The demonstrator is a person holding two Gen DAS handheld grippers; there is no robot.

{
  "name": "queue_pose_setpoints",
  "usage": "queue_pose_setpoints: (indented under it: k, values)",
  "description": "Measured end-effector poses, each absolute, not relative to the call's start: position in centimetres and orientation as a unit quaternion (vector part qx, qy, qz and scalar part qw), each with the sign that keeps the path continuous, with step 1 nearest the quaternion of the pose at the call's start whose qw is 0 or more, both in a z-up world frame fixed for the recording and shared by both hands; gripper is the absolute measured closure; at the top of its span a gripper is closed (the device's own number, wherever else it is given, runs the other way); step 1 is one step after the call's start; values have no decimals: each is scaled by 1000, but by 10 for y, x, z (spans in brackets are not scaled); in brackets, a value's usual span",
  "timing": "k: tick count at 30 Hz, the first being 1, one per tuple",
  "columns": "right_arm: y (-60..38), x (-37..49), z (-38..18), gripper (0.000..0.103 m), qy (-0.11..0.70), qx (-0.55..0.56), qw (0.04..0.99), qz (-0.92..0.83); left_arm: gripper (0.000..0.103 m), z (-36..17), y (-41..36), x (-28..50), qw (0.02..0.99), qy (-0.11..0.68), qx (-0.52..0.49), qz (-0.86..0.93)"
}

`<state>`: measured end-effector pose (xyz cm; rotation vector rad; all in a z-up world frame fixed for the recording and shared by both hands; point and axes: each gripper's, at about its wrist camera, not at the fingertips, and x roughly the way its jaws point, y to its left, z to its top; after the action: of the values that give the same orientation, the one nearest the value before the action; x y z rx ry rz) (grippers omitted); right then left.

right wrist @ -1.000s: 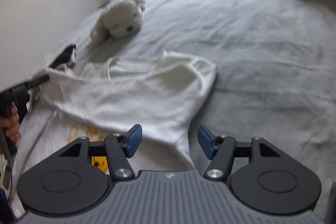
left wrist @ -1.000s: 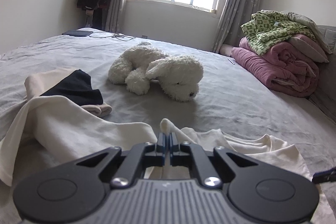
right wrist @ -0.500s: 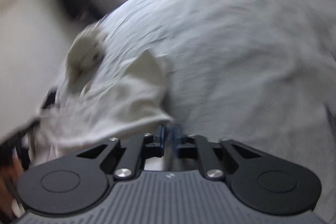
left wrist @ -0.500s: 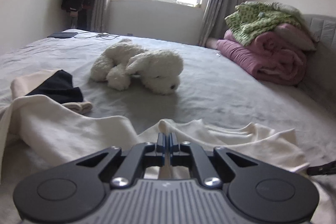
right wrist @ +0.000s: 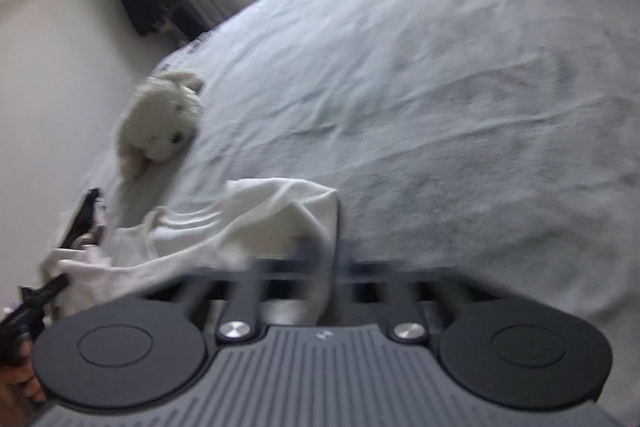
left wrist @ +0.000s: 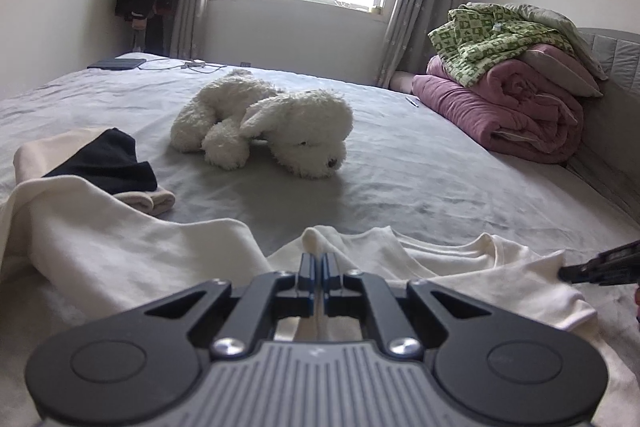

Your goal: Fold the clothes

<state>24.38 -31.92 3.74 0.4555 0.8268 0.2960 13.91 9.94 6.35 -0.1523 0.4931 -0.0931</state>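
Observation:
A cream T-shirt point(left wrist: 472, 267) lies rumpled on the grey bed point(left wrist: 420, 179). My left gripper point(left wrist: 319, 265) is shut on a fold of it near the collar, and cloth runs down between the pads. In the right wrist view the same T-shirt point(right wrist: 256, 223) is bunched up, and a strip of it hangs between the blurred fingers of my right gripper point(right wrist: 324, 263), which looks shut on it. The right gripper's tip point(left wrist: 600, 269) shows at the shirt's right edge. The left gripper point(right wrist: 40, 295) and a hand point(right wrist: 16, 383) appear at the far left.
A white plush dog point(left wrist: 272, 131) lies mid-bed. A black and beige garment point(left wrist: 100, 163) sits to the left. Pink quilts point(left wrist: 512, 107) under a green checked blanket point(left wrist: 492, 39) are stacked by the headboard. A tablet point(left wrist: 118, 63) and cable lie near the window.
The right gripper, open over the shirt's hem one second ago, has shut on it and drawn the cloth into a bunch. The left gripper stayed shut on the shirt.

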Motion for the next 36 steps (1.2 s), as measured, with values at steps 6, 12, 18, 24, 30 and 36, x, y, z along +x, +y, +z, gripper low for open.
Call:
queue_pose_setpoints:
  k: [6, 12, 18, 24, 30, 36]
  values:
    - [-307, 220, 50, 100, 318, 154, 929, 113, 100, 73, 100, 135, 977, 193, -83, -47]
    - [-289, 223, 35, 97, 342, 69, 933, 82, 100, 51, 90, 149, 967, 248, -32, -42]
    - [-287, 186, 69, 86, 302, 37, 947, 100, 99, 55, 100, 150, 967, 247, -51, -37]
    - [-270, 172, 44, 88, 361, -38, 922, 135, 99, 63, 108, 154, 964, 249, -81, -39]
    - [-270, 172, 47, 88, 374, -37, 915, 145, 99, 76, 114, 158, 957, 264, -111, -42]
    - [-269, 169, 60, 89, 354, -28, 924, 143, 99, 40, 119, 171, 943, 321, -85, -21]
